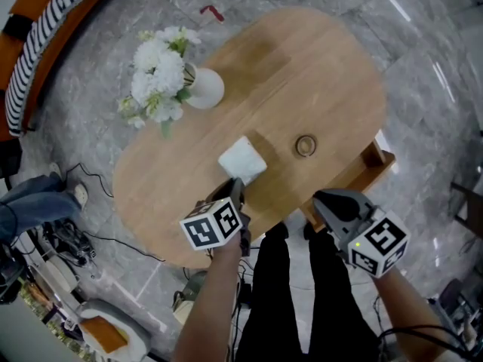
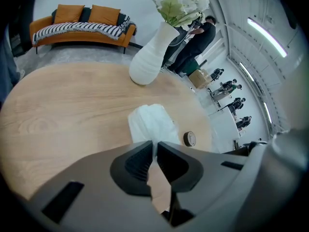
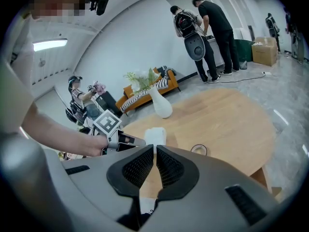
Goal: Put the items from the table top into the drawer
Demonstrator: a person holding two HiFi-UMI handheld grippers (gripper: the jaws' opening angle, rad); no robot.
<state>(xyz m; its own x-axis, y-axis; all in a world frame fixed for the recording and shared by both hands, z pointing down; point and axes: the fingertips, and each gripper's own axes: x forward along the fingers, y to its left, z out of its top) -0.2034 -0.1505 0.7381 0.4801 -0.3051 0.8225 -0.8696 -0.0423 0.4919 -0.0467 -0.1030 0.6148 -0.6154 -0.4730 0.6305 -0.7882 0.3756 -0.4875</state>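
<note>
A white soft packet [image 1: 243,159] lies on the oval wooden table [image 1: 302,66] near its front edge. My left gripper [image 1: 235,188] is at the packet's near corner, and in the left gripper view its jaws [image 2: 155,146] are shut on the edge of the packet [image 2: 152,122]. A small round roll [image 1: 305,145] lies to the packet's right. My right gripper [image 1: 321,202] hovers off the table's front edge by the open wooden drawer [image 1: 375,163]. Its jaws [image 3: 155,151] are shut with nothing between them. The right gripper view also shows the packet [image 3: 155,135] and the roll [image 3: 198,150].
A white vase [image 1: 204,87] with white flowers [image 1: 158,74] stands at the table's far left. An orange sofa [image 2: 79,30] is beyond it. People stand at the back of the room [image 3: 212,33]. Cables and gear lie on the floor at the left [image 1: 60,240].
</note>
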